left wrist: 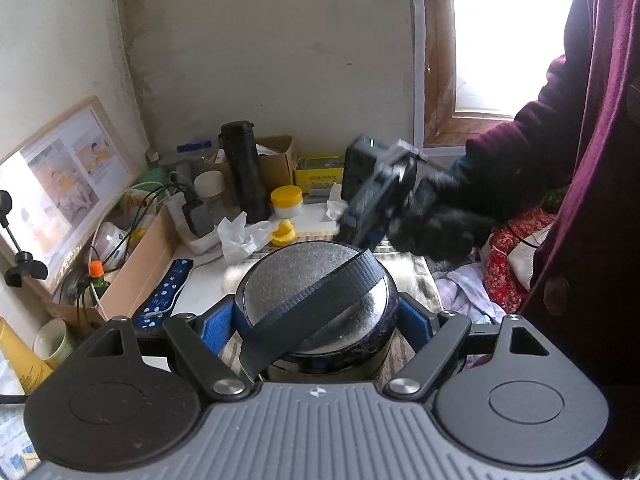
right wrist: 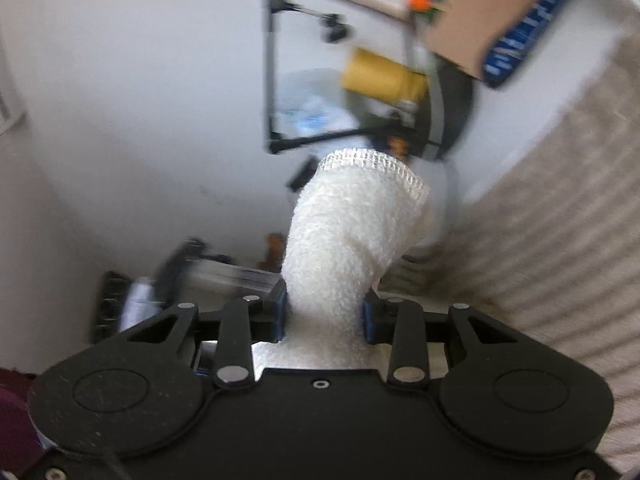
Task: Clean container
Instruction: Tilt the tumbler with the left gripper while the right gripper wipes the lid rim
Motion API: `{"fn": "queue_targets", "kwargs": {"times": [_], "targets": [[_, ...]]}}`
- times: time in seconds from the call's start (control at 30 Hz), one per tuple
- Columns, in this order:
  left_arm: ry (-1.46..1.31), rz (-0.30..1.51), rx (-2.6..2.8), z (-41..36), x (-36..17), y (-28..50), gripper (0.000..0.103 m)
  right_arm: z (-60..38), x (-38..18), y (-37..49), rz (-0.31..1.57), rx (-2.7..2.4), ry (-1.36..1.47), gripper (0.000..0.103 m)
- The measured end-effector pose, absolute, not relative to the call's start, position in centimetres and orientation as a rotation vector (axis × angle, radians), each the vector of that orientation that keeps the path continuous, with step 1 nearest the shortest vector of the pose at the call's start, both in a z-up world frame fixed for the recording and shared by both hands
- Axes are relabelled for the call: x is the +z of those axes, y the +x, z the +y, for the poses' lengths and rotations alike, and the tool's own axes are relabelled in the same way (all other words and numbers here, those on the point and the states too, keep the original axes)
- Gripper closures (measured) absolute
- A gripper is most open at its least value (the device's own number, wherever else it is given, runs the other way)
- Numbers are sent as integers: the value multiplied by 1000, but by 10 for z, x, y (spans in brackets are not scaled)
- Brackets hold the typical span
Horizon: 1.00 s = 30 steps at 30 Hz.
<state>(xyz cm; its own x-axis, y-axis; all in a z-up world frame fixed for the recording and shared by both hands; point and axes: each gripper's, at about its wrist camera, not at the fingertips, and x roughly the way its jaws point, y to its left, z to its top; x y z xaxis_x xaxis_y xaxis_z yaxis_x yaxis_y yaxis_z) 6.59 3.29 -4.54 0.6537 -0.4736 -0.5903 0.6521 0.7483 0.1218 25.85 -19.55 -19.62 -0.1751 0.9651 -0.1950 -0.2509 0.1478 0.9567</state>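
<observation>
While the left tool clamps a lidded container above the cluttered bench, the right tool grips a white cloth.

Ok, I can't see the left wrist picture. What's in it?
The left gripper squeezes a round grey container lid with a dark strap across it. Beyond it, a gloved hand brings the right gripper close, above a cluttered table with a yellow rubber duck.
</observation>
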Motion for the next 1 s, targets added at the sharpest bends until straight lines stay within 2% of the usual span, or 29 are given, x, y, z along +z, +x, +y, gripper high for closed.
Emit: {"fn": "queue_targets", "kwargs": {"times": [0.17,0.33,0.43,0.53,0.7,0.93,1.0], "targets": [[331,578,-617,29,-46,72,20,-197,-223,259,1296,1248,727,69],[299,608,-530,24,-46,80,20,-188,-236,258,1318,1200,530,69],[286,622,-402,13,-42,72,14,-186,-241,256,1316,1209,461,70],[194,657,-304,8,-43,70,6,-188,-239,258,1298,1218,480,69],[24,714,-159,-1,-46,66,6,-189,-221,262,1240,1271,476,69],[-156,699,-18,3,-40,71,5,-191,-202,277,1203,1360,681,69],[-176,703,-4,7,-38,74,11,-191,-200,279,1212,1387,728,69]]}}
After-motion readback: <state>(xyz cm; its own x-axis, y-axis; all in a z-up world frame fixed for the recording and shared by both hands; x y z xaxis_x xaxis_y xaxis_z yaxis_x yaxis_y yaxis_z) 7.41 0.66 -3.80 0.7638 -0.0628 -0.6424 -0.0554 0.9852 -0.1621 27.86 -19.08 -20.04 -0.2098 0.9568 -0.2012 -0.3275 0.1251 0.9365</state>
